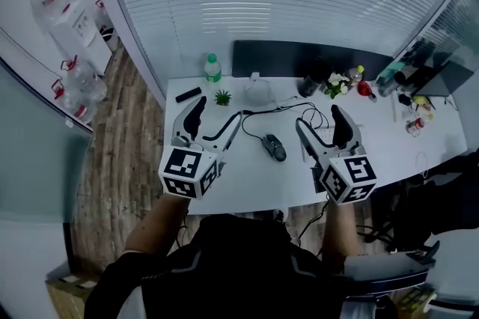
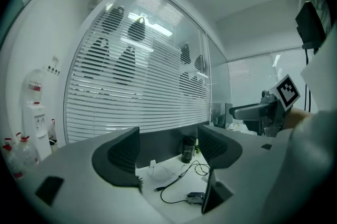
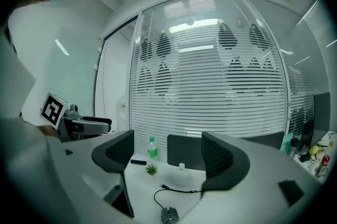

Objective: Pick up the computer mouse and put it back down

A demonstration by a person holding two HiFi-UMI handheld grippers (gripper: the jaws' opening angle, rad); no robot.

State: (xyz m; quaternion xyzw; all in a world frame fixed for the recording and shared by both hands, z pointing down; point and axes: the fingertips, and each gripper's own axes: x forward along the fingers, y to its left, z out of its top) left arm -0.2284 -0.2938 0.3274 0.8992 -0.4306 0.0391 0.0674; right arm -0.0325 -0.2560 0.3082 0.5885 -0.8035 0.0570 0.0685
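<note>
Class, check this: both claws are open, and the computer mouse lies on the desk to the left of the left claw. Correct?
No. The head view shows the computer mouse lying on the desk between the left claw and the right claw. Both claws are open.

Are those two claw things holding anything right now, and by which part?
Nothing is held. The left gripper and right gripper are both open and empty; the computer mouse lies on the desk between them.

Greys, black and white over my desk

My left gripper (image 1: 217, 117) and right gripper (image 1: 320, 120) are pale grey with black jaws, patterned in black-and-white squares at the back. The mouse (image 1: 275, 148) is dark grey on the white desk (image 1: 247, 186). The bottle (image 1: 213, 68) is green-topped, and the floor (image 1: 112, 153) is brown wood-grain.
</note>
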